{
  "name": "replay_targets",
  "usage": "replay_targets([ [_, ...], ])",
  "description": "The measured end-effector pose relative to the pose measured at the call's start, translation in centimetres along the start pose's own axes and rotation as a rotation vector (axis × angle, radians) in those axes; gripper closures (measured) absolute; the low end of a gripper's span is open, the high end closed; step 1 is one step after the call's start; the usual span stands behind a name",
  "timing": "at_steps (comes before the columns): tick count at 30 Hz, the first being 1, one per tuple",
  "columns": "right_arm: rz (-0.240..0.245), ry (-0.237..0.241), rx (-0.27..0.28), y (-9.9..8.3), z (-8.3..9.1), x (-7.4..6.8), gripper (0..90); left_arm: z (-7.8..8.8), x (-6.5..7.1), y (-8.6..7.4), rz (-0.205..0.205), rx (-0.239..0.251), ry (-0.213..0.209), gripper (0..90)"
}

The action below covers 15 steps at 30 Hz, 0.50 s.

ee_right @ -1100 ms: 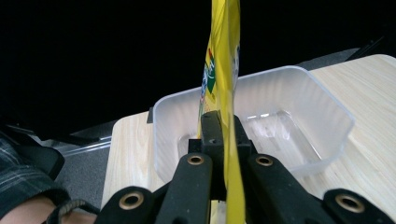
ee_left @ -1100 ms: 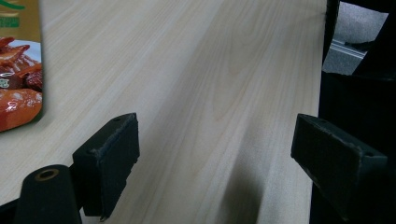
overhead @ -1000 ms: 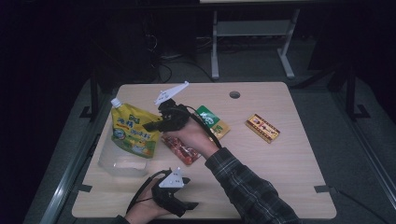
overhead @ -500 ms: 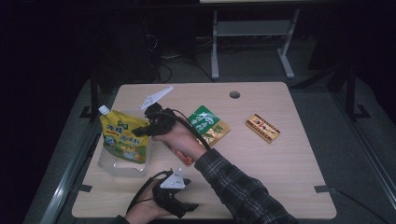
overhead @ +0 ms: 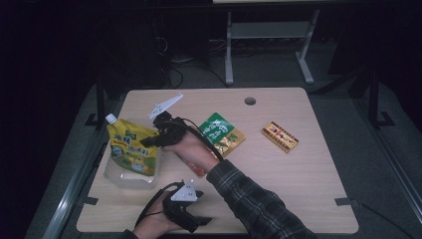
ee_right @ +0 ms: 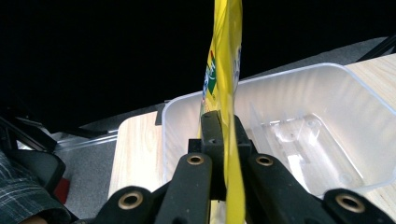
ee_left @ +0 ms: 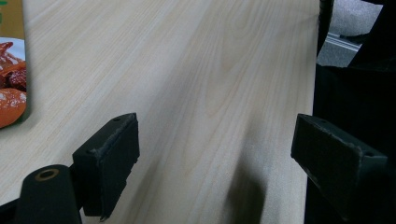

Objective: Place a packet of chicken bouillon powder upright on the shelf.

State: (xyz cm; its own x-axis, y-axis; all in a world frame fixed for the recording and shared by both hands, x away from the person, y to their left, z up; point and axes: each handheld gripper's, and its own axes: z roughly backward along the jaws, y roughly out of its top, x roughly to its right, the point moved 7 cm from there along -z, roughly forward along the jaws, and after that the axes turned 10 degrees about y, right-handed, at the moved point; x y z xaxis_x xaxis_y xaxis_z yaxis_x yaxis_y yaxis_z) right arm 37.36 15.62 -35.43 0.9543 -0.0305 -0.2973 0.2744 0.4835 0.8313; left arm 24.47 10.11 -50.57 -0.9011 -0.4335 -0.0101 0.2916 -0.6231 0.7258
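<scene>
The right gripper (ee_right: 223, 154) pinches the yellow pouch (overhead: 132, 149) – held over the clear tub (ee_right: 299, 135), which it half hides. The left gripper (ee_left: 224, 158) rests open on the table (ee_left: 224, 60). Since before, the pouch has moved left, over the tub. Its writing is too small to read – so is the green packet's (overhead: 221, 133).

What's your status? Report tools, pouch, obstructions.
Right tool shut on yellow pouch, over clear tub. Left tool open, idle. Tub's inside bare.
</scene>
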Motion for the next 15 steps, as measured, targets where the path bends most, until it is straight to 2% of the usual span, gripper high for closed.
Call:
replay_targets([
  [1, -0.011, 0.005, 0.001, -0.02, -0.04, -0.09, 90.0, 0.01, 0.00, 0.00, -0.001, 0.000, 0.000, 14.7],
  [15, 0.005, -0.003, -0.042, -0.34, -0.76, 0.08, 89.2, -0.09, 0.05, 0.16, -0.005, 0.011, -0.003, 14.7],
])
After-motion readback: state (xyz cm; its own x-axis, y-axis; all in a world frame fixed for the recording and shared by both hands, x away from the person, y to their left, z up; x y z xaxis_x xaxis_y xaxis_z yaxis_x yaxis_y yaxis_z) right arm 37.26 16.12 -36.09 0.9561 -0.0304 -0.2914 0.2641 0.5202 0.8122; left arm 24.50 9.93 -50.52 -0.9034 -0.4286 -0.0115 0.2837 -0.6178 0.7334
